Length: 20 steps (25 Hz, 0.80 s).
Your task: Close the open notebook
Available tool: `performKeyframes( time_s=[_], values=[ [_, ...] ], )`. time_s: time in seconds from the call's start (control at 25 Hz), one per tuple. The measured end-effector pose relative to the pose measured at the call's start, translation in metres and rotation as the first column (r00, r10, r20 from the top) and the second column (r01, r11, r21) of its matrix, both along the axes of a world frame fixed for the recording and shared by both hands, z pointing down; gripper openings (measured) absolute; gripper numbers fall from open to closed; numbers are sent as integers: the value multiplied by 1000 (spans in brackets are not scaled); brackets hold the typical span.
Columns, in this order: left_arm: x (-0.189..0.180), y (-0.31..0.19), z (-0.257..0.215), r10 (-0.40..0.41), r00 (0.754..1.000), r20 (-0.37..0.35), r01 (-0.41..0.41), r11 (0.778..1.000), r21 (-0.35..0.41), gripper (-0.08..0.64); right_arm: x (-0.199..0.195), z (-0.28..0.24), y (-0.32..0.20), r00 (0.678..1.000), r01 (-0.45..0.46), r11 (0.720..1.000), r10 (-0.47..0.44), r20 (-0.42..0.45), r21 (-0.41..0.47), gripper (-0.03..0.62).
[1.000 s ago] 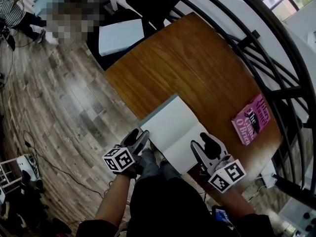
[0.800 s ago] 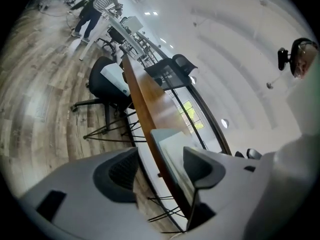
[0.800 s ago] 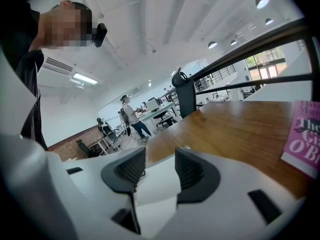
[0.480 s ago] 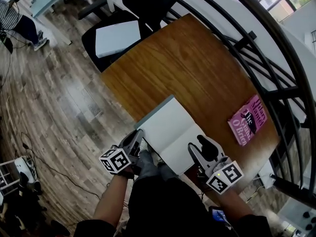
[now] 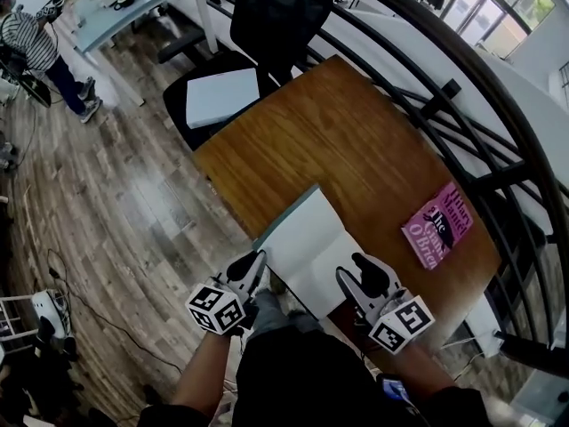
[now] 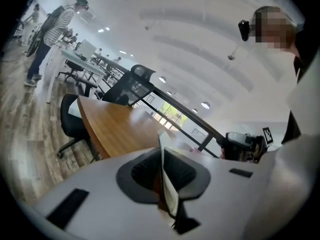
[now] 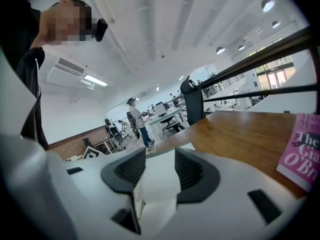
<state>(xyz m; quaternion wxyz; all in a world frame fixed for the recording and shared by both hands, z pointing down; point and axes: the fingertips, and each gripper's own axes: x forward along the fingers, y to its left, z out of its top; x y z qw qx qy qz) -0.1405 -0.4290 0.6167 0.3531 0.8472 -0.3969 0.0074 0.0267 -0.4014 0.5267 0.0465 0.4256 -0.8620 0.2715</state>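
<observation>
We are finding the notebook (image 5: 307, 252) lying open at the near edge of the table (image 5: 356, 140), white pages up, directly in front of the person. Its left leaf (image 6: 169, 194) is now standing on edge between the jaws of the left gripper (image 5: 255, 267). Those jaws have just been closing from wide apart and are now clamping the leaf firmly.

A second ago this gripper was sitting lower beside the notebook's near left corner, gaping and holding nothing. It is now rising with the leaf, and the left half appears to be coming up off the wood, its teal cover showing along the far left edge.

The right gripper (image 5: 356, 271) is keeping its place at the near right corner, jaws half apart as before, with the right page showing between them. We are seeing no pad pressing on paper, so we are judging it to be gripping nothing. We cannot tell whether it is touching the page.

We are reading this as the closing stroke getting under way. The grasp is made, but the leaf is not yet swung over onto the right half.

Further right, well apart, a pink book (image 5: 436, 225) is lying on the table. Beyond the far left corner a chair (image 5: 271, 16) is standing.
</observation>
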Motion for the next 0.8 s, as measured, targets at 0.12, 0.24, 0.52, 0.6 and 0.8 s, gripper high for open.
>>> performKeyframes(
  time_s=[0.12,0.24,0.52,0.6,0.8],
  values=[
    [7,8,-13,36,999,41,-38,998,50,31,5,-10,4,1000,2,1000,-2,-3,28,181],
    [15,19,-23,63,996,68,-68,994,82,31,14,-18,9,1000,-11,999,11,0,51,181],
    [36,47,-39,86,993,83,-95,989,110,32,41,-30,25,999,-45,995,44,15,94,181],
    [42,56,-41,99,991,88,-109,987,114,32,47,-32,32,998,-56,993,54,19,101,181],
    [55,76,-44,132,989,72,-139,985,102,49,62,-37,49,996,-84,990,83,19,117,181]
  ],
)
